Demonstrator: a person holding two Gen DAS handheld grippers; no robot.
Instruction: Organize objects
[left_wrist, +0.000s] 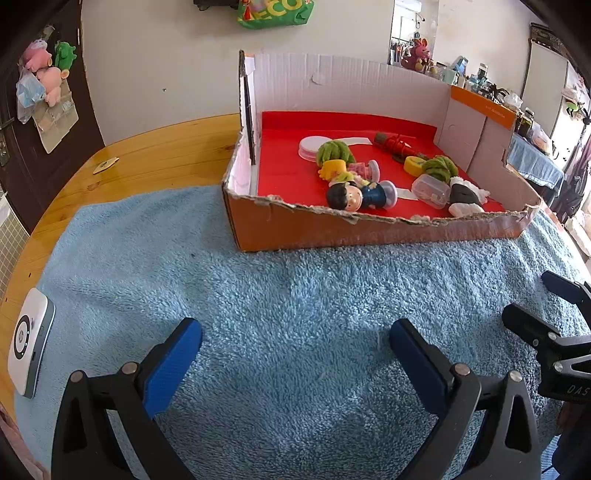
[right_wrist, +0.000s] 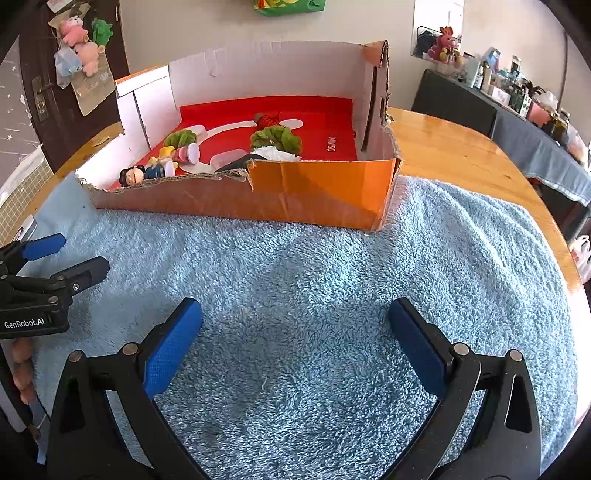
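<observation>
A torn cardboard box with a ragged near edge sits at the far side of a fluffy blue towel on the wooden counter. Small toys lie inside. Left hand-held gripper and right hand-held gripper hover spread wide and empty over bare towel.

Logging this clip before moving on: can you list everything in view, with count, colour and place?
Cut-down cardboard box: 1, orange outside, red floor, on towel.
Fluffy towel: 1, light blue, covers wooden table.
Doll figurines: 2, one dark-haired, one yellow-haired, lying in box.
Knitted bunches: 2, green, in box.
Clear plastic case: 1, in box.
Round lid: 1, white, in box.
Small device: 1, white, towel's left edge.
Left gripper: blue pads, open, empty.
Right gripper: blue pads, open, empty.
</observation>
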